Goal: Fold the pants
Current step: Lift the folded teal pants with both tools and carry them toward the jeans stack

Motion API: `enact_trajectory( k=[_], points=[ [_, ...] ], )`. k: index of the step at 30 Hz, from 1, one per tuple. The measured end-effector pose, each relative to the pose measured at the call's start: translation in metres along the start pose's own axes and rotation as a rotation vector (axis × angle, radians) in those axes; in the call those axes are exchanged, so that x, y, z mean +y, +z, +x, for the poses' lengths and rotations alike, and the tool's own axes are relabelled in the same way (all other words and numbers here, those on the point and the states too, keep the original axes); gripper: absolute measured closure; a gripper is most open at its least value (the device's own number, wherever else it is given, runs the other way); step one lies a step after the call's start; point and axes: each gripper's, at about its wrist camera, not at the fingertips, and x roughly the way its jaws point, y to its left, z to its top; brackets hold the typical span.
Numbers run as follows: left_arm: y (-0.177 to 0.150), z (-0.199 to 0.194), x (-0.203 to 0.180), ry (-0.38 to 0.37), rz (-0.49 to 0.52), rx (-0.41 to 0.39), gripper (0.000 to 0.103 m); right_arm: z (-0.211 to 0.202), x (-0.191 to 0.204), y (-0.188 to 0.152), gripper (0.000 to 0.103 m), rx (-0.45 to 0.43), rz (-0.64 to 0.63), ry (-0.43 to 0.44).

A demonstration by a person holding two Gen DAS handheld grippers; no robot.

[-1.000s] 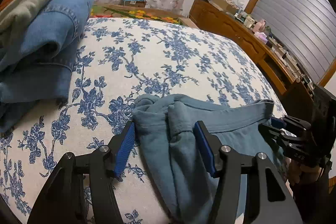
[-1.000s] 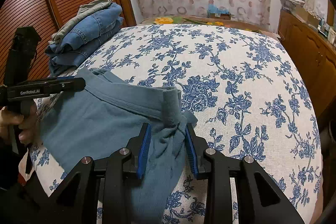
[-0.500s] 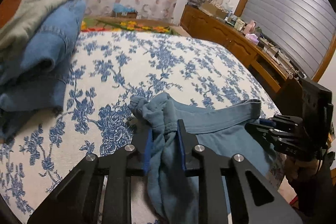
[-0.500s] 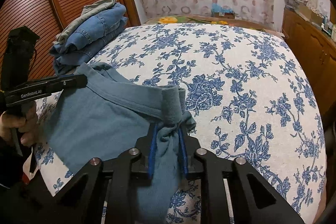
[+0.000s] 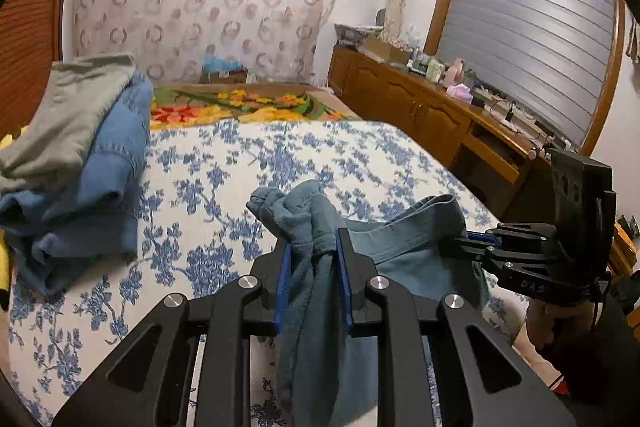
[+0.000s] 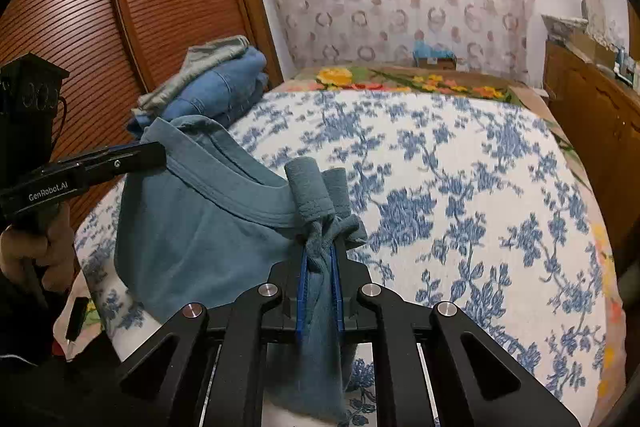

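The teal pants [image 5: 404, 247] hang by the waistband between my two grippers, above the near edge of the bed; they also show in the right wrist view [image 6: 200, 227]. My left gripper [image 5: 312, 247] is shut on the bunched left waistband corner. My right gripper [image 6: 320, 259] is shut on the right waistband corner. Each gripper shows in the other's view: the right one [image 5: 464, 241] and the left one [image 6: 156, 155]. The legs drop out of sight below the grippers.
The bed [image 6: 460, 187] has a white sheet with blue flowers. A stack of folded jeans and grey clothes [image 5: 80, 163] lies at its left side, also in the right wrist view [image 6: 212, 87]. A wooden cabinet [image 5: 420, 111] runs along the right; a wooden wardrobe [image 6: 120, 27] stands left.
Both grippers closed on the waistband corners, then lifted the pants up off the sheet. The waistband is now stretched between them, higher than before.
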Motion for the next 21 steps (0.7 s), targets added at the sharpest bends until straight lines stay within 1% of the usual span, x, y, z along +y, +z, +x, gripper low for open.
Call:
enact_trajectory(
  k=[5, 11, 15, 21],
  points=[
    [0.009, -0.009, -0.001, -0.003, 0.007, -0.029, 0.081, -0.010, 0.005, 0.006, 0.093, -0.030, -0.014, 0.006],
    [0.014, -0.013, 0.007, 0.011, 0.003, -0.047, 0.082, -0.008, 0.008, 0.017, 0.093, -0.055, -0.033, 0.015],
    [0.019, -0.015, 0.016, 0.029, -0.008, -0.059, 0.082, -0.002, 0.012, 0.030, 0.093, -0.072, -0.051, 0.034],
    [0.031, -0.020, 0.031, 0.072, -0.019, -0.080, 0.082, 0.010, 0.023, 0.058, 0.093, -0.100, -0.119, 0.060]
  ],
)
